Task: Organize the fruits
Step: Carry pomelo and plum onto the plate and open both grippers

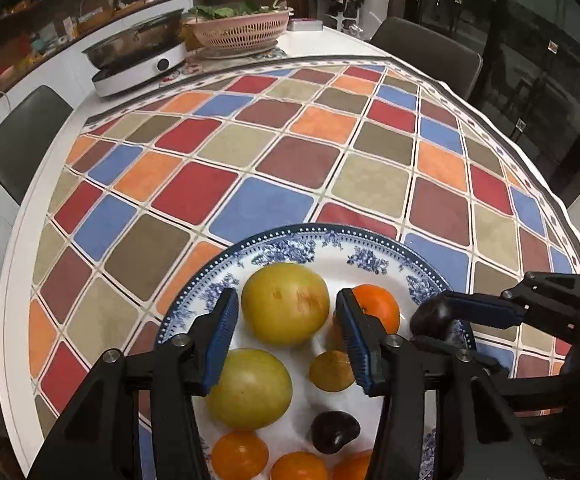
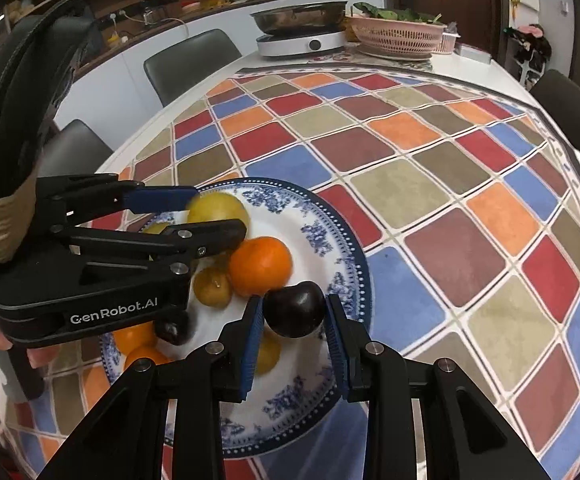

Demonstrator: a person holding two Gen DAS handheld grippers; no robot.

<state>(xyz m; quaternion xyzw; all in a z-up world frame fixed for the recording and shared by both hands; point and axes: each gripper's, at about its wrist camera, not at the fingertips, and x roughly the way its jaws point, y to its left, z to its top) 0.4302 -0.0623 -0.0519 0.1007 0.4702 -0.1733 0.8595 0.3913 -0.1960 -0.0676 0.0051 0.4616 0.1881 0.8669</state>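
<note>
Tablecloth: glossy dark plum (image 2: 294, 314) (round)

Both fisheye views are evenly lit by soft indoor light from above, bright on the tabletop (image 1: 273, 152) and dim toward the black rounded corners. Straight lines bow strongly near the edges. The white plate (image 2: 314, 216) shows mild sheen, with soft shadows under the fruit. In the right wrist view, the yellow fruit (image 2: 217, 208) on the plate is motion-blurred.
</note>
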